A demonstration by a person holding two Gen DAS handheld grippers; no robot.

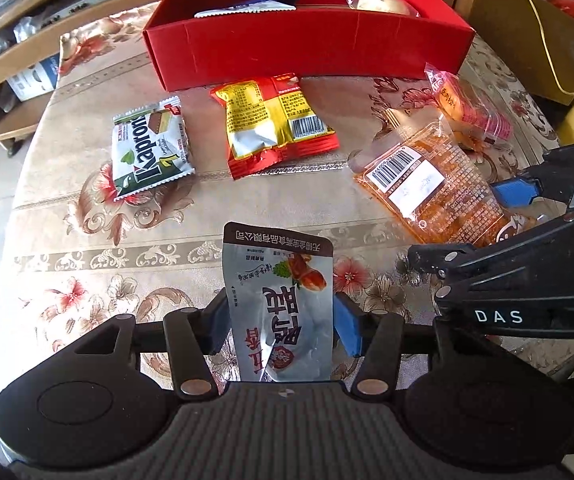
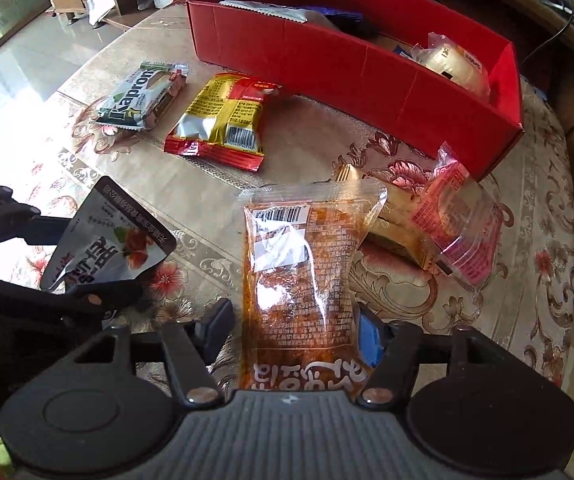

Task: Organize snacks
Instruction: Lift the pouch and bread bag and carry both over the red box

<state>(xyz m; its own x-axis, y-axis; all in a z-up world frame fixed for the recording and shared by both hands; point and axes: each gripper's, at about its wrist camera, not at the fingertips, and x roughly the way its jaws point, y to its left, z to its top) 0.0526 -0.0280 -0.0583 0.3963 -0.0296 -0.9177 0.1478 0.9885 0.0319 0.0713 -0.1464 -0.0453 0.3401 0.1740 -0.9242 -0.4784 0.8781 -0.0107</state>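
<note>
Hovering low over the tabletop (image 1: 87, 248), left gripper (image 1: 281, 320) clamps a silver pouch (image 1: 283, 304); right gripper (image 2: 295, 328) clamps an orange packet (image 2: 299, 272).

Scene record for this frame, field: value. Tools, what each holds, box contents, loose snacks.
left tool: shut on silver pouch
right tool: shut on orange packet
red box: open top, holds a white-edged packet and a clear-wrapped bun
loose on tablecloth: Kaprons wafer, red-yellow packet, pink-wrapped cake, gold packet
overlap: pink-wrapped cake lies partly over gold packet
</note>
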